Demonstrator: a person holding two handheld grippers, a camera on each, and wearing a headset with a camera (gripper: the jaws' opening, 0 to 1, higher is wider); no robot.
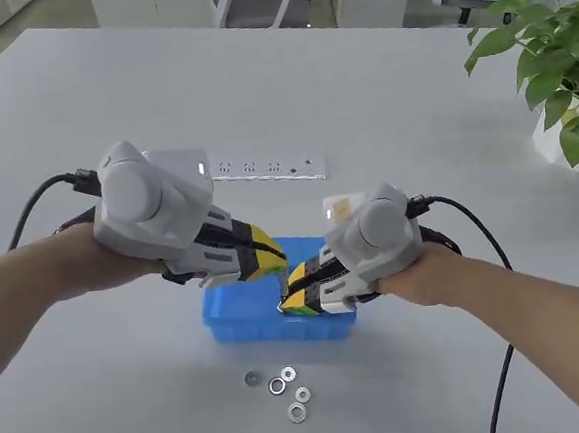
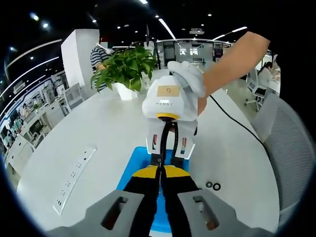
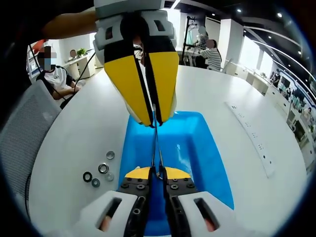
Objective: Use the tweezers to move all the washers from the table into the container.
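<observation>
1. Head view: you held the L gripper (image 1: 262, 254) and R gripper (image 1: 294, 294) tip to tip over the blue container (image 1: 232, 316). A handful of washers (image 1: 283, 383) lay in a loose cluster on the table (image 1: 381, 99), just in front of the container, none lifted yet.
2. Right gripper view: the R jaws were pinched on the tweezers (image 3: 156, 143), a thin strip running straight across into the L gripper's yellow jaws, which were pressed on its other end. No washers showed in the part of the container you could see.
3. Left gripper view: the L jaws were squeezed together, w/ the R gripper facing them over the container. Two washers sat off to the side on the table.
4. Step, my read: a tweezer handover or regrip btwn grippers, pre-pickup. The next move prob. needs one gripper to let go while the other keeps a firm hold, then tips angled down at the nearest washer.
</observation>
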